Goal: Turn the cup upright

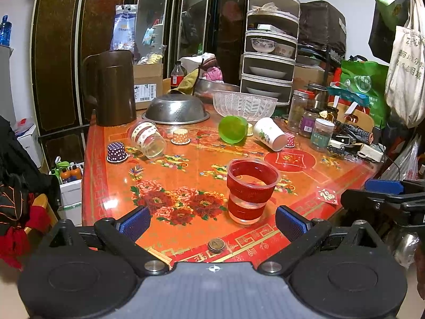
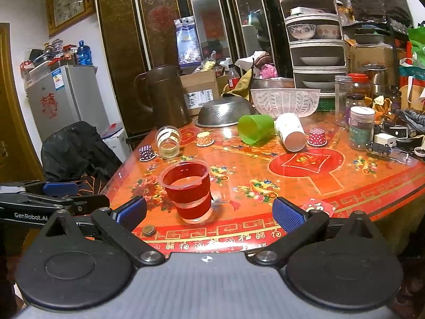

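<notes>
Both grippers, left [image 1: 212,222] and right [image 2: 209,212], hover spread and empty before the upright clear cup [image 1: 251,190]; beyond it the green cup [image 1: 233,129] lies tipped, best pinched across its wall

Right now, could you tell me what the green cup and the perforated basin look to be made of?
Green cup: probably plastic, translucent and glossy, light glowing through its wall. Perforated basin: evidently metal, likely stainless steel, dull grey sheen with rows of punched holes.

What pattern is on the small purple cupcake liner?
White polka dots on the purple cupcake liner, clearest in the left wrist view.
</notes>
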### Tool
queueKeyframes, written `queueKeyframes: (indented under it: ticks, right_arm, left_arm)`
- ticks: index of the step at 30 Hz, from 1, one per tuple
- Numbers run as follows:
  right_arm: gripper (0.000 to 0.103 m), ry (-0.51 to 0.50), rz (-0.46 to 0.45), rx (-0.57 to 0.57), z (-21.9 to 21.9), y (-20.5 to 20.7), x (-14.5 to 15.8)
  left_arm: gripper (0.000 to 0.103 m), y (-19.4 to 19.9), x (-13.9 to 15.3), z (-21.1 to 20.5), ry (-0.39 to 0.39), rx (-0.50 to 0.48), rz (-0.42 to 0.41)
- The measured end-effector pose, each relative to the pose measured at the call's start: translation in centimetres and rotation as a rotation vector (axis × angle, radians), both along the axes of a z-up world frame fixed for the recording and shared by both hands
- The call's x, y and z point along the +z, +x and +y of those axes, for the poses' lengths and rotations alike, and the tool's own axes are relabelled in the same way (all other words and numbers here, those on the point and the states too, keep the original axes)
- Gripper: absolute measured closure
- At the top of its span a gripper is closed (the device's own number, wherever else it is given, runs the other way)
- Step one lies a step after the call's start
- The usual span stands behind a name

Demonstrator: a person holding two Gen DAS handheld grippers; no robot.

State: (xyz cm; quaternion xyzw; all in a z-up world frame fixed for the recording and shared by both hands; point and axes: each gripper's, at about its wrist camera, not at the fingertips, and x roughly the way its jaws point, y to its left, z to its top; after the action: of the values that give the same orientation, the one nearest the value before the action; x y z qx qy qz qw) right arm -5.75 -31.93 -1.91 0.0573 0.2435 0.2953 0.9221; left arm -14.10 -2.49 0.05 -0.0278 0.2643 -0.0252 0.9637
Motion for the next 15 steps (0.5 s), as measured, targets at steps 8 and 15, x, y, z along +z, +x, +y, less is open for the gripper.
queueKeyframes:
  ticks: [8,15]
  right_arm:
    - [0.001,0.006,0.002,0.003,0.13,-0.06,-0.02]
    - [0.001,0.011,0.005,0.008,0.18,-0.09,-0.05]
  left_arm:
    - [0.002,0.09,-0.09,0.00,0.000,0.001,0.002]
    - [0.002,0.09,-0.08,-0.03,0.000,0.001,0.002]
